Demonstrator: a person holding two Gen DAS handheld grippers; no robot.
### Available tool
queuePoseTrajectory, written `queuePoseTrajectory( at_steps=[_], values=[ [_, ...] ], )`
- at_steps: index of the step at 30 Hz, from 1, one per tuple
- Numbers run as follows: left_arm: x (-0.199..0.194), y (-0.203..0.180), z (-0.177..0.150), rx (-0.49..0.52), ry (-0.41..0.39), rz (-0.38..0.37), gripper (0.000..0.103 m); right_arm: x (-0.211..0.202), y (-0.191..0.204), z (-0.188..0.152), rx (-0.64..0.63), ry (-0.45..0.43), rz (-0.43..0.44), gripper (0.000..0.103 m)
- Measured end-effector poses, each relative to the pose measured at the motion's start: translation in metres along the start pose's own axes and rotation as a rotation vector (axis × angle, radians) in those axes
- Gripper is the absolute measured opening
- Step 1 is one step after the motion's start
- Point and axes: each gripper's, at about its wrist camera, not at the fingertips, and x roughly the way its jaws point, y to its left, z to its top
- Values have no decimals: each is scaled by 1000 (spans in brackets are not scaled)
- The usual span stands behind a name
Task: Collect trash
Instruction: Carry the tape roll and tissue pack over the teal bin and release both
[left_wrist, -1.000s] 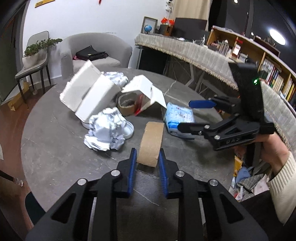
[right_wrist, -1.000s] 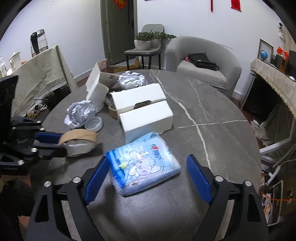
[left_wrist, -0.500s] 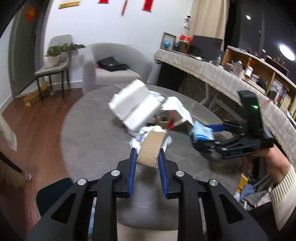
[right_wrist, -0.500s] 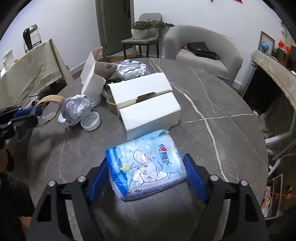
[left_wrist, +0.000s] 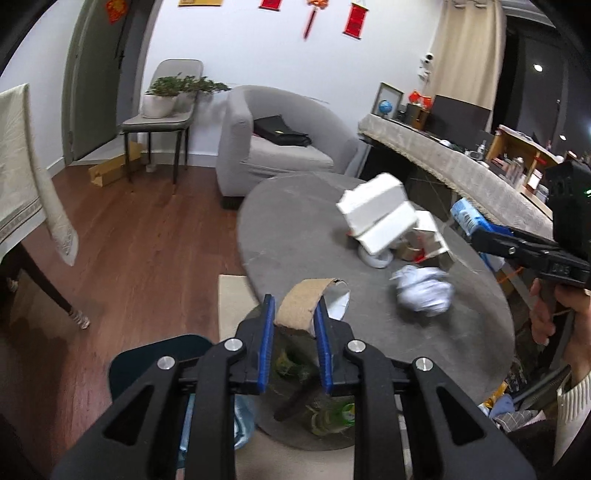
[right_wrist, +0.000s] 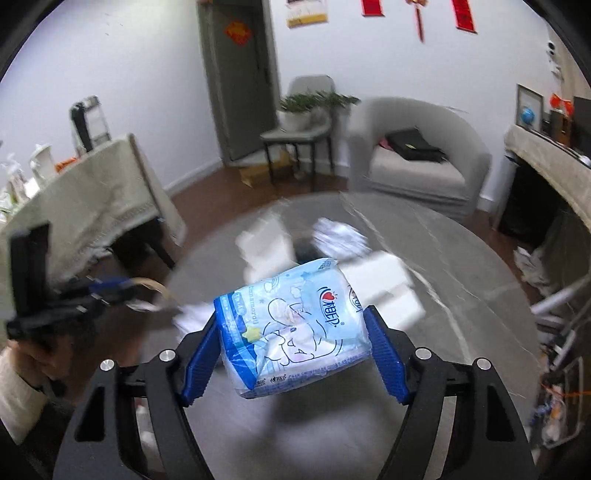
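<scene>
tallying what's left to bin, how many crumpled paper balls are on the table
2: one crumpled paper ball near the table's near edge, another behind the white boxes. More may be hidden.

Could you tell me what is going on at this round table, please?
A person is clearing trash with a handheld gripper in each hand. The left gripper is shut on a flattened brown cardboard tape ring at the edge of the grey marble table. The right gripper is clamped on a light blue plastic tissue pack, lifted off the table. White cardboard boxes and crumpled white paper remain there.

Home living room: grey armchair (left_wrist: 280, 147), potted plant on chair (left_wrist: 162, 99), round marble table (left_wrist: 295, 229), wood floor (left_wrist: 140, 240).
</scene>
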Motion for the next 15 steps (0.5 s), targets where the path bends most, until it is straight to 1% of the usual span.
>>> queuePoseTrajectory(
  at_steps=[3, 6, 9, 11, 15],
  values=[
    [-1, 21, -5, -26, 20, 41, 23, 11, 25, 8, -14, -11, 49, 75],
    [4, 44, -12, -51, 60, 101, 23, 28, 54, 16, -58, 2, 71, 75],
    [9, 70, -23, -83, 107, 153, 23, 43, 84, 22, -85, 9, 120, 75],
    [13, 85, -30, -101, 141, 181, 23, 54, 107, 24, -109, 20, 153, 75],
    [18, 113, -47, -137, 197, 214, 23, 77, 150, 25, -147, 45, 201, 75]
  ],
)
